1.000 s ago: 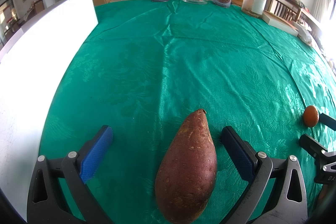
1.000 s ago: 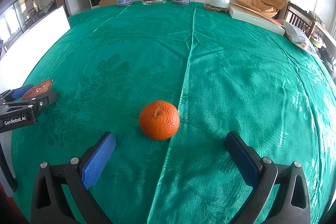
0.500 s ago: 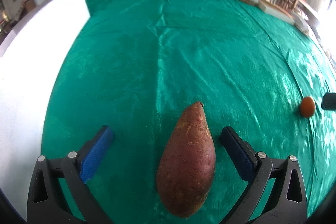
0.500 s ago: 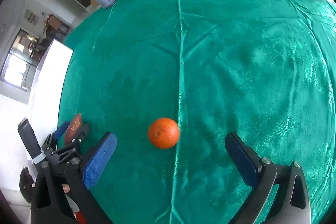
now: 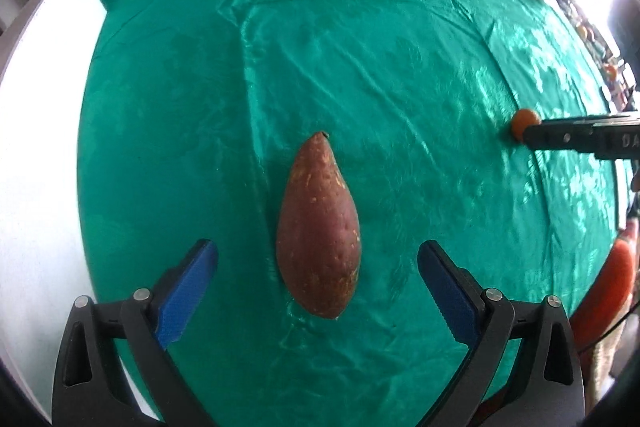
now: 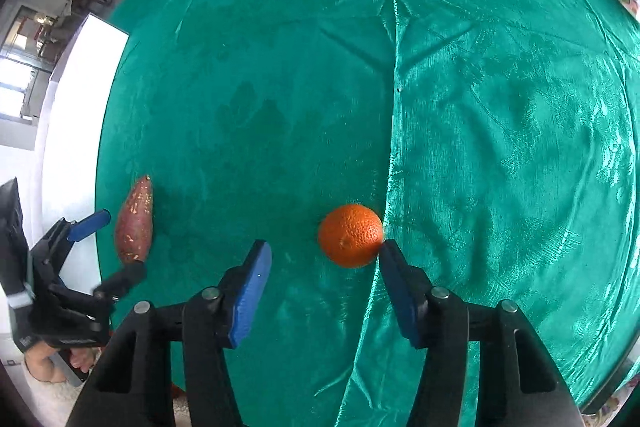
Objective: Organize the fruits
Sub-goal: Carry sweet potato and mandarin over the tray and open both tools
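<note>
A table covered with a shiny green satin cloth (image 5: 360,47) carries two items of produce, well apart. The long reddish-brown sweet potato with a pointed tip (image 5: 318,227) lies near the left edge of the table, its point aimed toward the far edge. The round orange mandarin with dimpled peel (image 6: 351,235) rests nearer the right side of the table, just beside a raised crease in the cloth. In the left wrist view the mandarin appears only as a small orange shape partly hidden behind the right tool. Judged from this layout, each item is assigned to the hand nearest it, so that both can be taken at once.

Left gripper (image 5: 318,267): pointed steeply down over the sweet potato, with the blue pads on either side of its thick end. The jaws are closing from a wide setting. Neither pad touches the skin; cloth shows on both sides, so nothing is held yet.

Right gripper (image 6: 324,267): pointed steeply down at the mandarin, jaws closing. The right-hand pad (image 6: 394,267) sits at the fruit's near right flank and appears to touch it. The left-hand pad stands clear, with cloth visible between pad and peel. The fruit lies off centre and mostly beyond the pad tips; it is judged not yet gripped
</note>
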